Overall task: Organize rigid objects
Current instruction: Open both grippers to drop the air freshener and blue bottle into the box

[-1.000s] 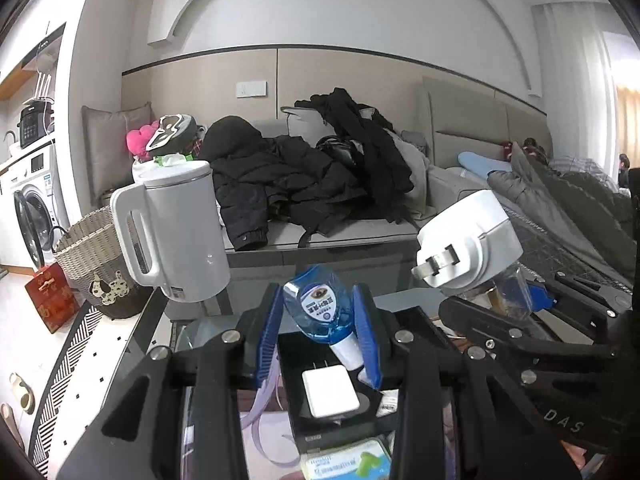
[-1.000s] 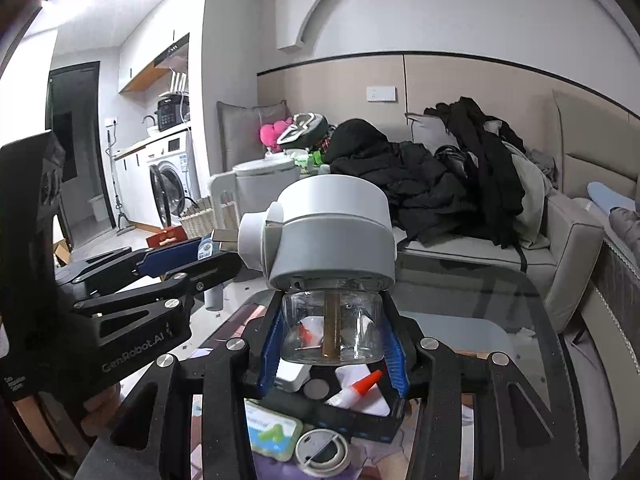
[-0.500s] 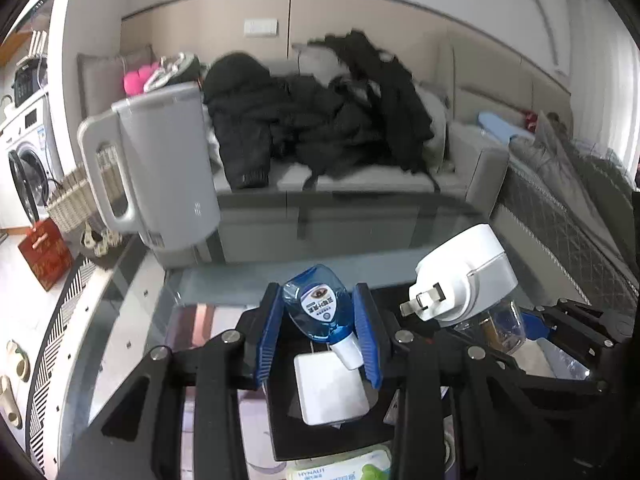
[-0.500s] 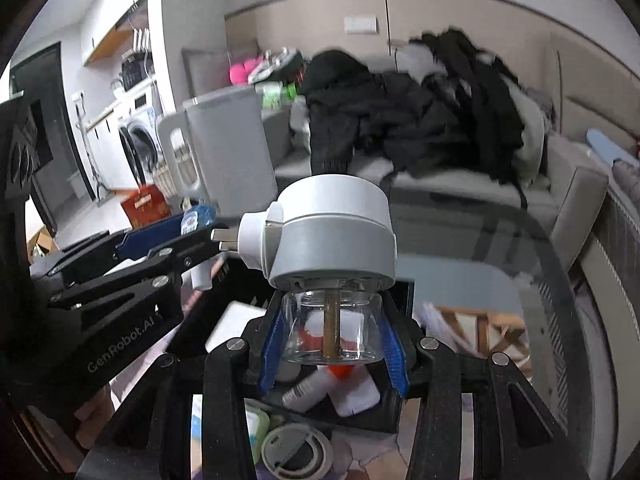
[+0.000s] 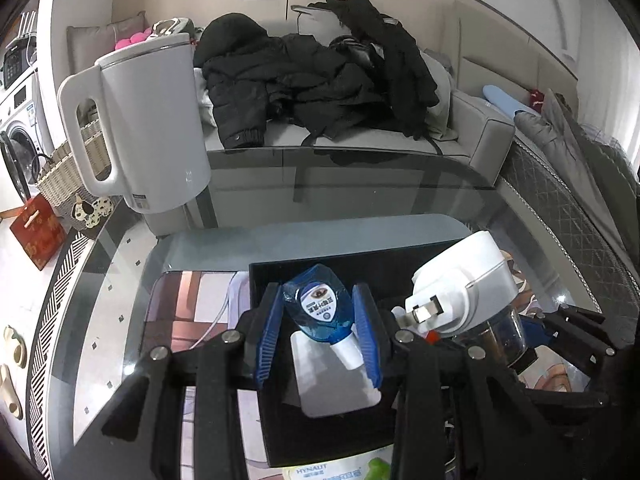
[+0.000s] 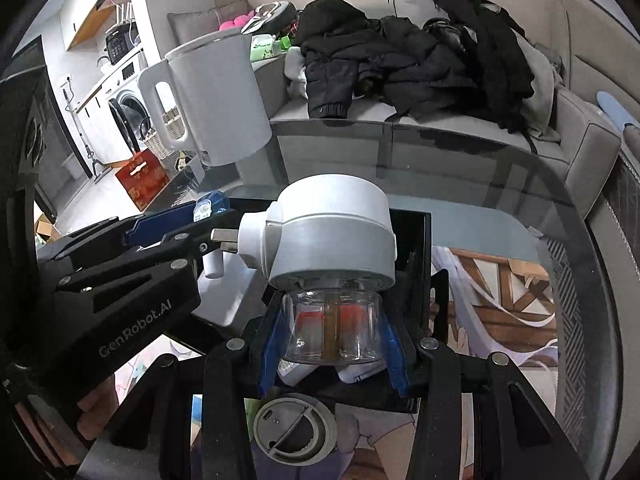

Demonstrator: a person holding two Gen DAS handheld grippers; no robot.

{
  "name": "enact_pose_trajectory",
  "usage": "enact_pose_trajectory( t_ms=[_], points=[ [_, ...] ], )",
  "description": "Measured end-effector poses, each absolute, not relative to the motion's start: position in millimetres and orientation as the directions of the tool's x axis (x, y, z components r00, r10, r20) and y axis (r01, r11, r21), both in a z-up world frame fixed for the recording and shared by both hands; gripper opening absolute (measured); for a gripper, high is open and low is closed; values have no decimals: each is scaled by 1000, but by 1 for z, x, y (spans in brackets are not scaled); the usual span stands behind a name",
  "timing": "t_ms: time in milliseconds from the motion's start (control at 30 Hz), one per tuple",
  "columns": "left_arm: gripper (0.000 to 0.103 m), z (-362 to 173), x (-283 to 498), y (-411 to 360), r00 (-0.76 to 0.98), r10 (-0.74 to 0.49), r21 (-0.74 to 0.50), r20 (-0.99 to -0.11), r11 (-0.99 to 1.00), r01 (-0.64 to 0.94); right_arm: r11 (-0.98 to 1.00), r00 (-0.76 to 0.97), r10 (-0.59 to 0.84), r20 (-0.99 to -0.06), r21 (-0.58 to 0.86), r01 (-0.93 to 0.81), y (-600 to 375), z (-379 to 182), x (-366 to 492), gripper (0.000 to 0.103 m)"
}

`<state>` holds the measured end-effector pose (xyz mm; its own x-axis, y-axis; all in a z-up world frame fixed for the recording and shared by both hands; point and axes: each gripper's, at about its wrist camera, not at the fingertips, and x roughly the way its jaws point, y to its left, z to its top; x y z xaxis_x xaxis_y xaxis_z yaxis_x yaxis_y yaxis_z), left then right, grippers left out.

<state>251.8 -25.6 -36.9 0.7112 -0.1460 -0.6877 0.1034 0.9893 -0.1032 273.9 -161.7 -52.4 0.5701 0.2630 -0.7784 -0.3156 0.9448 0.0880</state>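
Note:
My left gripper (image 5: 318,316) is shut on a small blue bottle (image 5: 318,308) with a white cap, held just above a black tray (image 5: 332,420) on the glass table. A white charger block (image 5: 336,376) lies in the tray under it. My right gripper (image 6: 332,336) is shut on the clear jar of a white plug-in device (image 6: 332,240) with metal prongs, over the same tray (image 6: 416,236). The device also shows in the left wrist view (image 5: 464,292), to the right of the bottle. The left gripper shows in the right wrist view (image 6: 120,264).
A white electric kettle (image 5: 148,128) stands on the table's far left corner. A grey round lid (image 6: 294,428) and a green-white packet (image 5: 340,470) lie in front of the tray. A sofa with dark clothes (image 5: 320,80) lies beyond the table edge.
Both grippers have moved forward and down toward the black tray, each keeping its object. The kettle and tray look closer and the view tilts down more.

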Motion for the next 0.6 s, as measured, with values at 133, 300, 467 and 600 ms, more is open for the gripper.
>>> enact_pose_trajectory(
  t_ms=[133,300,467,600],
  points=[
    [36,-37,252,-23,711,-147,-107,-688,989,102,945,565,262,-783,89,-316,-159,-53,274,44],
    [61,-29,244,-14,732,-162,-122,-661,987,108,941,587,272,-763,84,-327,-159,-47,269,62],
    [64,-10,219,-2,745,-228,-144,-628,974,176,937,618,308,-724,119,-327,-169,-29,253,70],
    [78,-4,197,6,750,-221,-120,-623,975,187,929,630,324,-706,114,-351,-175,-18,233,71]
  ],
)
